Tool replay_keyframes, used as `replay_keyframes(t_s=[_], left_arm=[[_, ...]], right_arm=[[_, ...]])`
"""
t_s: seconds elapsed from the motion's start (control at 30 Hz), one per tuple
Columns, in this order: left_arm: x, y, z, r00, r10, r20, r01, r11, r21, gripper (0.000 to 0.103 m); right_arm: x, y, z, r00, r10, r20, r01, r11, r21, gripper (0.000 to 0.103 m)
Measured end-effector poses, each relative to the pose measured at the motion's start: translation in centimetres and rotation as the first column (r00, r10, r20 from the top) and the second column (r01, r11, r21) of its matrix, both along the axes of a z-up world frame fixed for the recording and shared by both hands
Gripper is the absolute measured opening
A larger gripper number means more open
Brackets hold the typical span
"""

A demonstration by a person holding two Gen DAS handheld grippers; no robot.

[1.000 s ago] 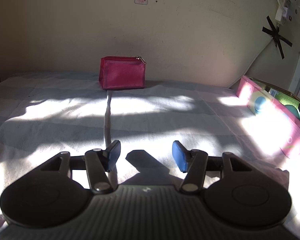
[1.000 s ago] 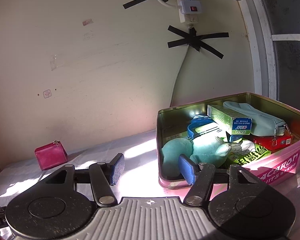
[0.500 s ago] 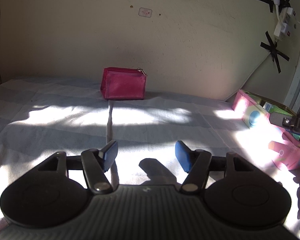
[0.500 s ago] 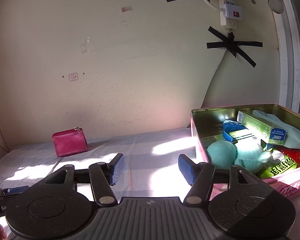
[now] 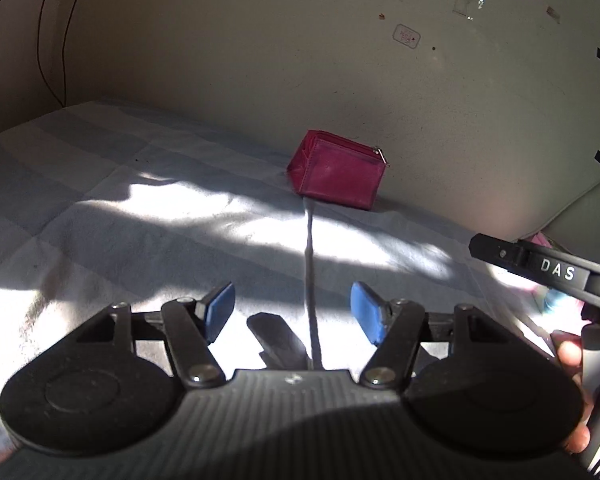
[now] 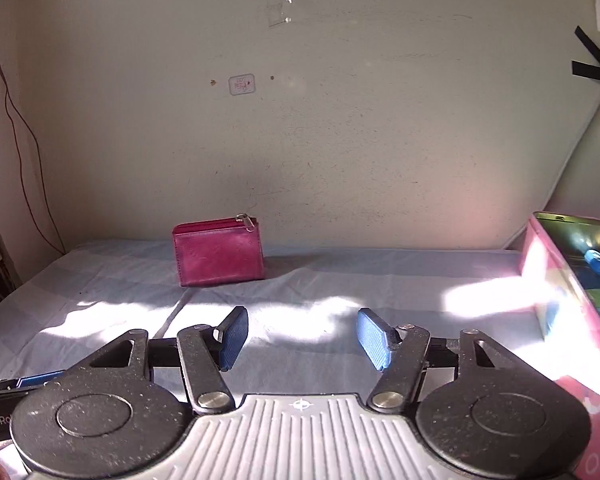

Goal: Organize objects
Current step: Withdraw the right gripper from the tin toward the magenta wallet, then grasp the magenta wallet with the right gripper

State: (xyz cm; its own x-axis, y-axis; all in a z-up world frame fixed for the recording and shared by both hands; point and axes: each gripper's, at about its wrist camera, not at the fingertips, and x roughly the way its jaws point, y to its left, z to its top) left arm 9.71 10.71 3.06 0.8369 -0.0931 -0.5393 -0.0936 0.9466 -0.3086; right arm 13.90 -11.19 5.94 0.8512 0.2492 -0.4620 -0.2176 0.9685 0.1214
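Sunlight falls in patches across the pale striped cloth (image 5: 140,184) in the left wrist view. The left gripper (image 5: 292,312) hangs over it with its blue pads spread and nothing between them; the gap is a little wider than a second ago and has stopped growing. The red wallet (image 5: 340,172) stands upright against the wall (image 5: 260,40) at about one o'clock from the gripper, well apart from it. A second ago it stood nearly straight ahead and square-on; now it sits tilted in the picture with one end showing. The pink tin, plain at three o'clock earlier, is now hidden except for a blurred sliver. In its place the right gripper (image 5: 540,264) has come in at three o'clock, with fingers (image 5: 572,356) of the person's hand on its handle.

From the right wrist view, the right gripper (image 6: 302,336) has its pads spread as wide as before, holding nothing. The red wallet (image 6: 218,252) now stands at eleven o'clock, much nearer the middle than a second ago. The pink tin (image 6: 548,272), which filled the right half earlier, has slid to the three o'clock edge, only its near wall and a blue item inside showing. The left gripper (image 6: 20,384) pokes in at eight o'clock.
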Motion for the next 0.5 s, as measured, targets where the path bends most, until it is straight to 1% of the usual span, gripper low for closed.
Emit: replay_keyframes(t_s=[0.1, 0.17, 0.23, 0.3, 0.43, 0.5], left_arm=[[0.5, 1.7, -0.5, 0.998, 0.054, -0.042, -0.057, 0.996, -0.073, 0.066], [0.7, 2.1, -0.6, 0.997, 0.066, -0.049, -0.070, 0.992, -0.101, 0.066], [0.6, 1.9, -0.5, 0.996, 0.072, -0.047, -0.075, 0.993, -0.088, 0.066], [0.6, 1.7, -0.4, 0.997, 0.066, -0.047, -0.070, 0.994, -0.084, 0.066], [0.6, 1.8, -0.2, 0.997, 0.068, -0.048, -0.072, 0.994, -0.084, 0.066], [0.6, 1.9, -0.2, 0.996, 0.074, -0.048, -0.078, 0.993, -0.087, 0.066]], right_arm=[[4.2, 2.3, 0.4, 0.996, 0.088, -0.033, -0.088, 0.996, -0.005, 0.055], [7.1, 4.0, 0.8, 0.991, 0.119, -0.060, -0.120, 0.993, -0.012, 0.056], [9.5, 5.3, 1.4, 0.989, 0.130, -0.073, -0.130, 0.991, 0.000, 0.056], [11.3, 6.6, 2.0, 0.988, 0.136, -0.067, -0.137, 0.991, 0.001, 0.056], [15.0, 9.3, 2.6, 0.984, 0.156, -0.081, -0.157, 0.987, -0.013, 0.055], [16.4, 10.4, 2.3, 0.981, 0.156, -0.117, -0.162, 0.986, -0.039, 0.050]])
